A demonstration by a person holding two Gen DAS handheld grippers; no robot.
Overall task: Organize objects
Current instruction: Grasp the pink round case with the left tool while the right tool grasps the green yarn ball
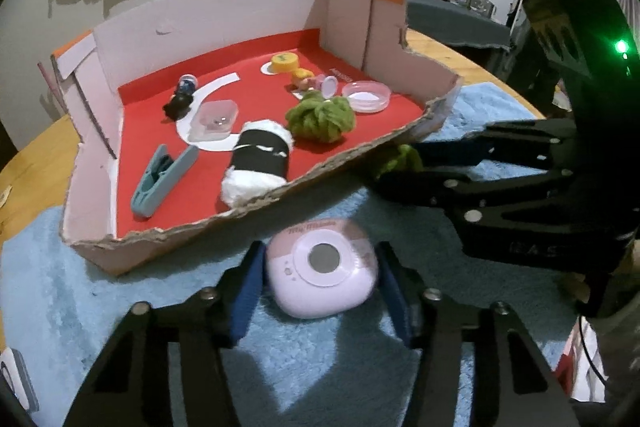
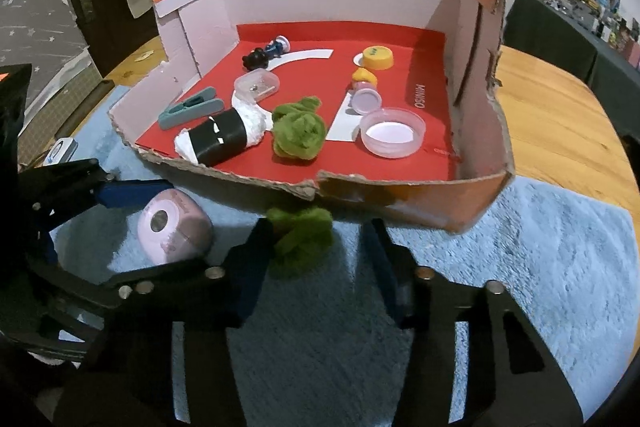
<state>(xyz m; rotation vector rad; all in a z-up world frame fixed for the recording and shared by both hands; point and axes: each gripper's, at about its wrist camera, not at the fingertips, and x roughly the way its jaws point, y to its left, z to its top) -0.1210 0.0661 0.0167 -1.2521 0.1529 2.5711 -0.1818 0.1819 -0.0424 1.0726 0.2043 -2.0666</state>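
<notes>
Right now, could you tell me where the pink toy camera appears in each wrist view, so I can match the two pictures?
Left wrist: pink toy camera at bottom centre, between the left gripper fingers.
Right wrist: lower left, on the blue mat.
Shared landmark: the cardboard box, its torn front wall just behind the camera.

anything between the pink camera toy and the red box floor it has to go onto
Yes: the box's torn front wall rises between the pink camera toy and the red floor. The white-and-black roll lies just behind it.
</notes>
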